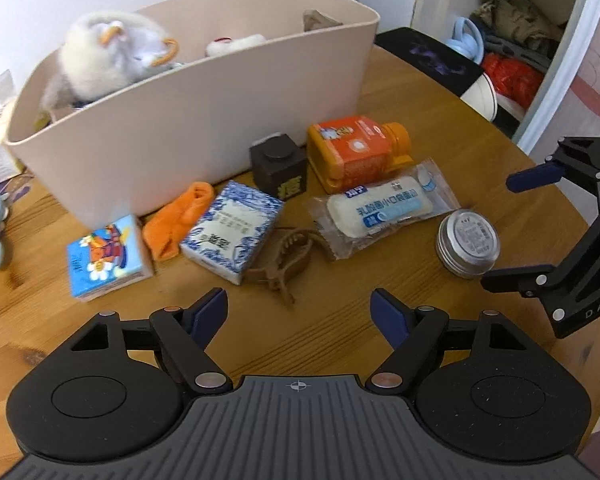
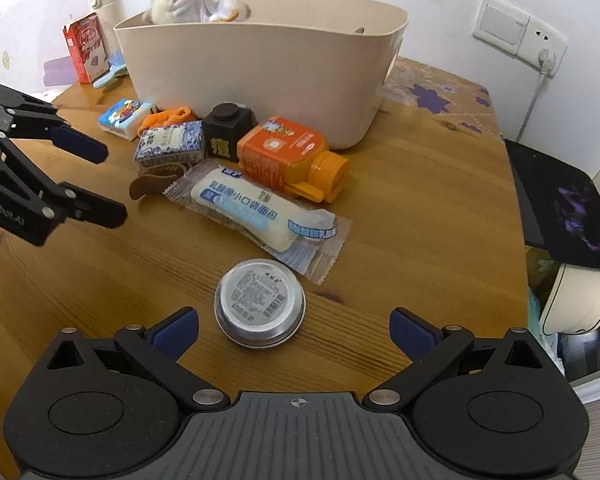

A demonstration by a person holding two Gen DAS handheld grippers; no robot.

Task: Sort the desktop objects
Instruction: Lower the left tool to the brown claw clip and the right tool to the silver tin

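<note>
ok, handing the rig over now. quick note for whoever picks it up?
Left tool: open, empty, facing the hair clip.
Right tool: open, empty, the round tin just ahead of it.
Beige bin: already holds plush toys.
Left on the table in front of the bin: cartoon box, orange cloth, blue-white box, black cube, orange bottle, bread packet, clip, tin.

Free room: bare wooden surface [image 2: 420, 200] near both tools and to the right of the clutter. Obstacles: beige bin [image 2: 268, 68] walls off the far side; bread packet [image 2: 252, 208], orange bottle [image 2: 288, 156], black cube [image 2: 228, 132], tissue pack [image 2: 168, 146] and hair clip [image 1: 284, 260] crowd its near wall. Round tin [image 2: 260, 304] stands alone, nearest the right tool [image 2: 294, 326].
</note>
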